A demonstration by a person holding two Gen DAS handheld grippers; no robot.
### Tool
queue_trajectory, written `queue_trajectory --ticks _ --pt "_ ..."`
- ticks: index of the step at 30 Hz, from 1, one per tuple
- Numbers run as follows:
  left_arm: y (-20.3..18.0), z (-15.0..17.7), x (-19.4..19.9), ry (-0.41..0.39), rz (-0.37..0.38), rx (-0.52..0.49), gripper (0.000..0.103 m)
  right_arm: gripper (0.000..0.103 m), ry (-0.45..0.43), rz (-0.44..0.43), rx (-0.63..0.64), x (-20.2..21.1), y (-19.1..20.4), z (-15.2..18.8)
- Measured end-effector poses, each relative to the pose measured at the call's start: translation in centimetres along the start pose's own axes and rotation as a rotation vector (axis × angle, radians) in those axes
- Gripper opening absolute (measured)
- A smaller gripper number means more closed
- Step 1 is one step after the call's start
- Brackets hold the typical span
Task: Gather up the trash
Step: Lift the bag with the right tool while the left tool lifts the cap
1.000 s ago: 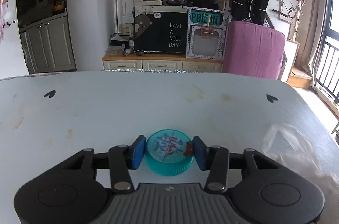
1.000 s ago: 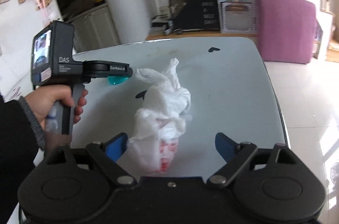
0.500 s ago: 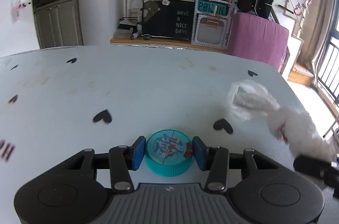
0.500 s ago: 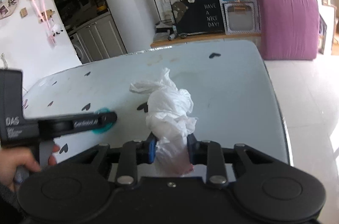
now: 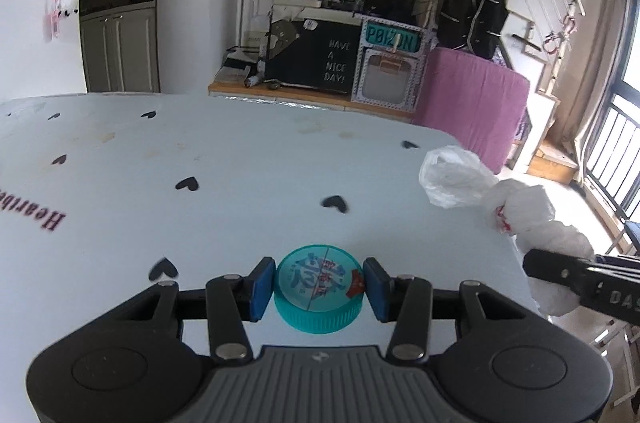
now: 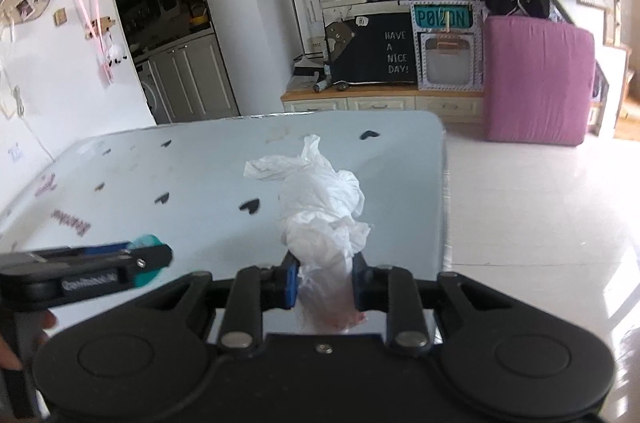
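A round teal cap [image 5: 316, 315] with printed characters on top sits between the blue pads of my left gripper [image 5: 319, 283], which is shut on it just above the pale table [image 5: 240, 151]. A crumpled white plastic bag [image 6: 320, 199] with red print is pinched at its lower end by my right gripper [image 6: 325, 283], which is shut on it. The bag [image 5: 520, 219] also shows at the right of the left wrist view, above the right gripper's fingers [image 5: 560, 269]. In the right wrist view the left gripper [image 6: 152, 257] with the cap [image 6: 146, 241] is at the lower left.
The table's right edge [image 6: 444, 203] drops to a white tiled floor [image 6: 540, 223]. Black heart marks dot the tabletop. A pink upright mattress [image 6: 536, 79] and a low cabinet with a chalkboard [image 6: 384, 51] stand beyond the far end. A person's hand [image 6: 8, 343] holds the left gripper.
My right gripper closed on the white bag and lifted it. My left gripper, still holding the teal cap, moved back and left across the table, so the bag now appears on its right.
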State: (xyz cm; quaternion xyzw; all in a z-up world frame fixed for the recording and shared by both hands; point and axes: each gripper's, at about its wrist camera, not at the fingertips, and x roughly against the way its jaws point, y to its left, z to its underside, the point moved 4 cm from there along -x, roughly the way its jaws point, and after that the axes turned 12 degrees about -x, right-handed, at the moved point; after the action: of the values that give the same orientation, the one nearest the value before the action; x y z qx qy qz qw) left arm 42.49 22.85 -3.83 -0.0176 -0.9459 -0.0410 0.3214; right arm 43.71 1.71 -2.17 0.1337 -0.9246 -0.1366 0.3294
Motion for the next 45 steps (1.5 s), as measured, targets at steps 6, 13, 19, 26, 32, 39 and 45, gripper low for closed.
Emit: queue_trajectory --ticks 6,13,19,26,32,39,45 --pt "-3.5 0.5 4.6 -0.048 0.015 -0.03 0.049 0.025 -0.046 0.017 -0.012 5.1 -1.9 1.3" --pt "-7.8 1.9 9.0 -0.11 0.035 -0.055 0.049 0.025 -0.093 0.041 -0.039 10.4 -4.9 3.2" --pt "-12.8 3.0 11.3 -0.147 0.077 -0.082 0.049 0.025 -0.127 0.069 -0.058 15.1 -8.5 4.9" --pt "-20.2 4.3 11.9 -0.167 0.164 -0.121 0.049 0.026 -0.156 0.111 -0.097 19.6 -14.4 6.7" --pt "-27.1 6.2 9.5 -0.122 0.253 -0.118 0.049 0.026 -0.116 0.181 -0.129 20.7 -20.6 8.6" --pt "-33.7 10.1 1.8 0.039 0.341 -0.085 0.049 0.026 0.025 0.26 -0.208 17.9 -28.7 12.4" --pt "-36.9 16.6 -7.4 0.218 0.314 -0.084 0.049 0.026 0.205 0.326 -0.312 12.6 -35.0 17.3"
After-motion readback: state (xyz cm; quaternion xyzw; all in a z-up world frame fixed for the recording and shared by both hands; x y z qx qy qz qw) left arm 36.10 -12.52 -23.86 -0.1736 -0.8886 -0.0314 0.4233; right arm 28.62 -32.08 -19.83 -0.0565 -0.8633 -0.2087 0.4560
